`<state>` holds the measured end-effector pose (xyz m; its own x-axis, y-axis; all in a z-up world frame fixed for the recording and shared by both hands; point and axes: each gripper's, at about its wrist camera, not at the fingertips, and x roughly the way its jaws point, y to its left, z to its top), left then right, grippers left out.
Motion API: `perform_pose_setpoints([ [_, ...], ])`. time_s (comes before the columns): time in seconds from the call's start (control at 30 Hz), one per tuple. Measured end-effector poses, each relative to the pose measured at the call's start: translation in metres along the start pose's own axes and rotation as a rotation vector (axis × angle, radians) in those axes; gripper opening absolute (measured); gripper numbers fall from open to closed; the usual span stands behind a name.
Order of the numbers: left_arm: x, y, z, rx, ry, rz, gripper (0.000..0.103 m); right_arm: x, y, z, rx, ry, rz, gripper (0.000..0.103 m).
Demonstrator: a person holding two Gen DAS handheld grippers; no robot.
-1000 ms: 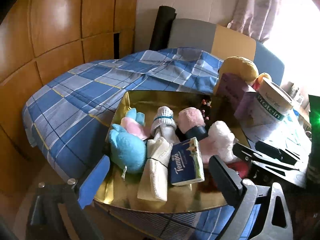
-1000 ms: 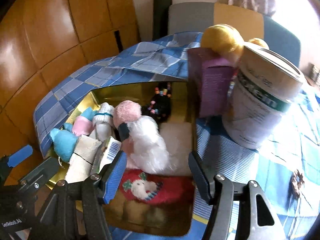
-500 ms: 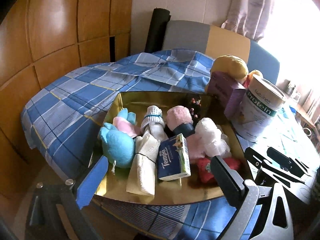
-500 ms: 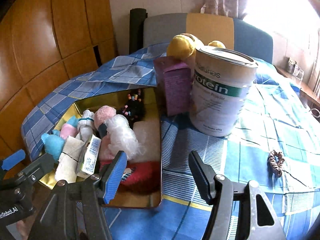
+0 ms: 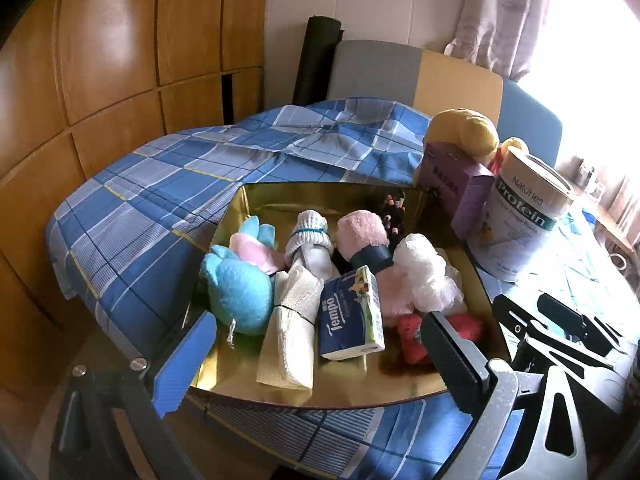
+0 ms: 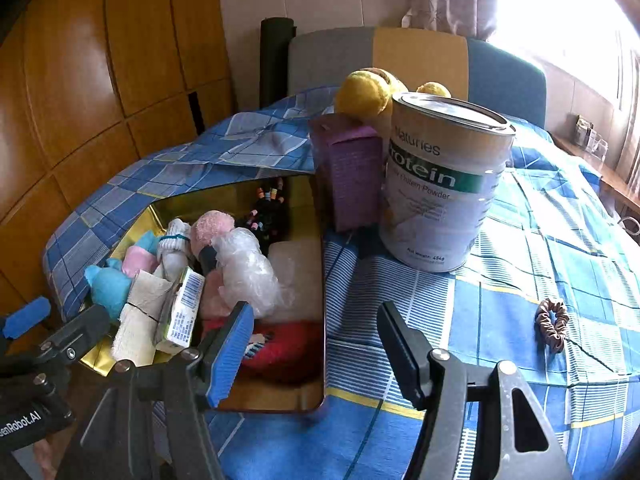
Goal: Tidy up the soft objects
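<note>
A gold tray (image 5: 280, 200) on the blue checked cloth holds a blue plush (image 5: 236, 292), a pink plush (image 5: 252, 250), a white sock roll (image 5: 310, 236), a pink towel roll (image 5: 362, 232), a white plastic puff (image 5: 426, 272), a Tempo tissue pack (image 5: 350, 316), a rolled white cloth (image 5: 292, 332) and a red knit item (image 5: 412, 336). My left gripper (image 5: 318, 364) hangs open and empty at the tray's near edge. My right gripper (image 6: 316, 354) is open and empty over the tray's right rim (image 6: 322, 320). A brown scrunchie (image 6: 552, 322) lies alone on the cloth to its right.
A purple box (image 6: 348, 172), a protein powder can (image 6: 440, 184) and a yellow plush (image 6: 364, 94) stand behind the tray's right side. Black beaded hair ties (image 6: 266, 216) lie at the tray's back. Behind the table are a chair back (image 6: 400, 60) and wooden panels (image 5: 120, 60).
The right wrist view swung to the right, off the tray's contents and onto the cloth, bringing the scrunchie into sight. The left view drew back slightly. Both grippers stayed open.
</note>
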<state>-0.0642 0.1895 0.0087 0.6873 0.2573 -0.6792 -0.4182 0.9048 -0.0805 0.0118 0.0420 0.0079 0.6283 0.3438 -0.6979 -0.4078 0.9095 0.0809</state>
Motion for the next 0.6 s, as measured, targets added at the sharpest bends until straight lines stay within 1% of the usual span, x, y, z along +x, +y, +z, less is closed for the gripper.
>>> perform_pose_setpoints([
  [0.6, 0.0015, 0.0006, -0.0001, 0.004, 0.009, 0.001, 0.103, 0.0002, -0.0002, -0.0003, 0.006, 0.006, 0.003, 0.065],
])
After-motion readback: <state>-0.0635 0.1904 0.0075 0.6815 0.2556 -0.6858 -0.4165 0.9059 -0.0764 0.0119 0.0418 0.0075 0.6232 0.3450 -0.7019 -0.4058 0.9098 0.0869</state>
